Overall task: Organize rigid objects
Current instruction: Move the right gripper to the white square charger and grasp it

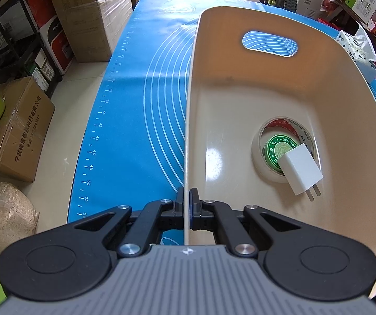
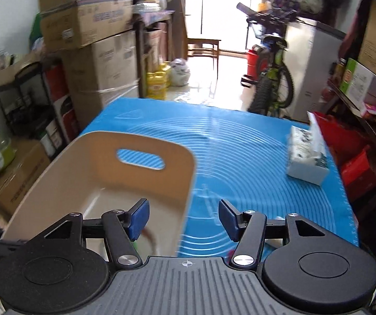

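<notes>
Steadying work shows in the left wrist view: the left gripper [image 1: 187, 197] pinches the near wall of the beige bin [image 1: 240, 89] at six o'clock, likely to keep it from sliding on the blue mat [image 1: 135, 131]. Inside, at three o'clock, a white charger [image 1: 299, 172] leans on a tape roll [image 1: 260, 157] ringing a green tin [image 1: 277, 151].

In the right wrist view, the right gripper [image 2: 184, 218] hangs empty, jaws apart, above the bin's right edge; a tissue pack [image 2: 307, 155] sits at two o'clock.

A blue mat [image 2: 240, 157] printed with white rings and a ruler scale covers the table, filling the middle of both views. A beige bin [image 2: 104, 178] with a handle slot stands on it at the left of the right-wrist view. A tissue pack [image 2: 306, 157] lies on the mat at the right, well apart from the bin.
</notes>
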`<move>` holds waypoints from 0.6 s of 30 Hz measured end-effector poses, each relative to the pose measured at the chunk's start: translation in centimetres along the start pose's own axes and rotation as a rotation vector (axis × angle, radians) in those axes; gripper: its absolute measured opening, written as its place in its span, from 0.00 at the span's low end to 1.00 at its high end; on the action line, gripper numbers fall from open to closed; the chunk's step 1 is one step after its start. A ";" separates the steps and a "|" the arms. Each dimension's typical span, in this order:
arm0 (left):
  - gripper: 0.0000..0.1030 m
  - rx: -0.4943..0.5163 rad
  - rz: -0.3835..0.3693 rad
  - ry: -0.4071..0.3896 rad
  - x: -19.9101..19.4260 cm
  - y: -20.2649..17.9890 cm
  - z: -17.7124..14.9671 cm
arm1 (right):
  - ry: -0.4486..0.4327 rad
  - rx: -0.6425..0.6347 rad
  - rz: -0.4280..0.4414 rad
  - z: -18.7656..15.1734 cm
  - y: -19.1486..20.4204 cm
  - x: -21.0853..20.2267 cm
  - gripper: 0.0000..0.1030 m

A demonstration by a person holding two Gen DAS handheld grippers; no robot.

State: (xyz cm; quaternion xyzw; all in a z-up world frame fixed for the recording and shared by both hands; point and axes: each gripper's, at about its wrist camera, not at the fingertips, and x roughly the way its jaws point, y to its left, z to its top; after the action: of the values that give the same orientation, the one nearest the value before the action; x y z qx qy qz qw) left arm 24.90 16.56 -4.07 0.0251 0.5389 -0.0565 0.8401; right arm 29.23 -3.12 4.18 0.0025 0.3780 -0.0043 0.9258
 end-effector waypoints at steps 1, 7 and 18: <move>0.03 0.001 0.000 0.000 0.0 0.0 0.0 | 0.000 0.016 -0.018 0.1 -0.8 0.3 0.65; 0.03 0.001 0.001 0.004 0.0 0.0 0.0 | 0.038 0.132 -0.125 -0.1 -5.8 4.0 0.66; 0.03 0.005 0.003 0.006 0.1 0.0 -0.1 | 0.172 0.338 -0.222 -2.9 -12.7 11.0 0.67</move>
State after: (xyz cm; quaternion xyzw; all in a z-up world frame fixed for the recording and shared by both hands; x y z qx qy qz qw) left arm 24.87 16.53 -4.16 0.0281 0.5413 -0.0566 0.8385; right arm 34.90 -15.84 -5.59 0.1164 0.4475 -0.1693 0.8703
